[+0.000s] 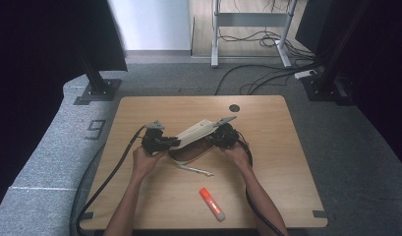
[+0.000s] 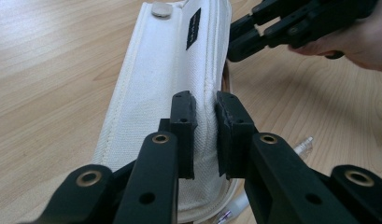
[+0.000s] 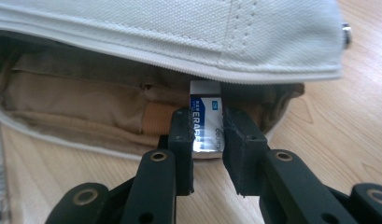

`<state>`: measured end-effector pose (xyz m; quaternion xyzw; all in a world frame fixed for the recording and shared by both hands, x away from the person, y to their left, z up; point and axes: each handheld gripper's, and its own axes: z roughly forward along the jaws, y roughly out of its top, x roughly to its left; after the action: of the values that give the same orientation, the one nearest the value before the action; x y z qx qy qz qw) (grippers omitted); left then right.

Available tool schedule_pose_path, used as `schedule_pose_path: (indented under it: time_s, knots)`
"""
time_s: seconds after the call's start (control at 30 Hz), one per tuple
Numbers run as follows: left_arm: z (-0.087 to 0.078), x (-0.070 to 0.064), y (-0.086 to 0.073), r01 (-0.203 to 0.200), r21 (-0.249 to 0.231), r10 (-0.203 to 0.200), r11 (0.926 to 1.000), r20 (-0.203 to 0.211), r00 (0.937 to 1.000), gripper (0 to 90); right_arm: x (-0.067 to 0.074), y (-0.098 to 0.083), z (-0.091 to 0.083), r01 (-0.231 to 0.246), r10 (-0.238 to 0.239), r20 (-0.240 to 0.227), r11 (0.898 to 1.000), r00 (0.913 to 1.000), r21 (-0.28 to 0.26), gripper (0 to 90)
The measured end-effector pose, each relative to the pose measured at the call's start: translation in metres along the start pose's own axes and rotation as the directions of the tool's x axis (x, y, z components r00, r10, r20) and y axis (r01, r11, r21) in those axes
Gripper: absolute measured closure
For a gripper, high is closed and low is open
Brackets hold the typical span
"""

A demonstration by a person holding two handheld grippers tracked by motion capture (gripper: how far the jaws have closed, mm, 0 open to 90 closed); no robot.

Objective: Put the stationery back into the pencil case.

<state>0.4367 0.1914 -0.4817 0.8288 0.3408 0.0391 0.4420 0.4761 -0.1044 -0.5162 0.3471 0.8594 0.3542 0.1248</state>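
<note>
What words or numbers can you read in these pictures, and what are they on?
"ERA...", letters cut off by the jaws: on the white and blue eraser.
"9": grey number on the grey carpet floor.
Small black label on the white canvas pencil case: too blurred to read.

Pencil case [image 2: 165, 88]: off-white woven canvas, matt. Eraser [image 3: 206, 122]: glossy printed sleeve. Table [image 1: 287, 162]: smooth light wood grain.
</note>
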Motion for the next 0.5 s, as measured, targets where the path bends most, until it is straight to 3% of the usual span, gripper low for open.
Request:
schedule_pose_path:
  time_s: [0.5]
  knots:
    - [0.001, 0.0, 0.0, 0.0, -0.004, 0.0, 1.0, 0.01, 1.0, 78.0, 0.0, 0.005, 0.023, -0.033, 0.033, 0.011, 0.999, 0.9994, 0.004, 71.5]
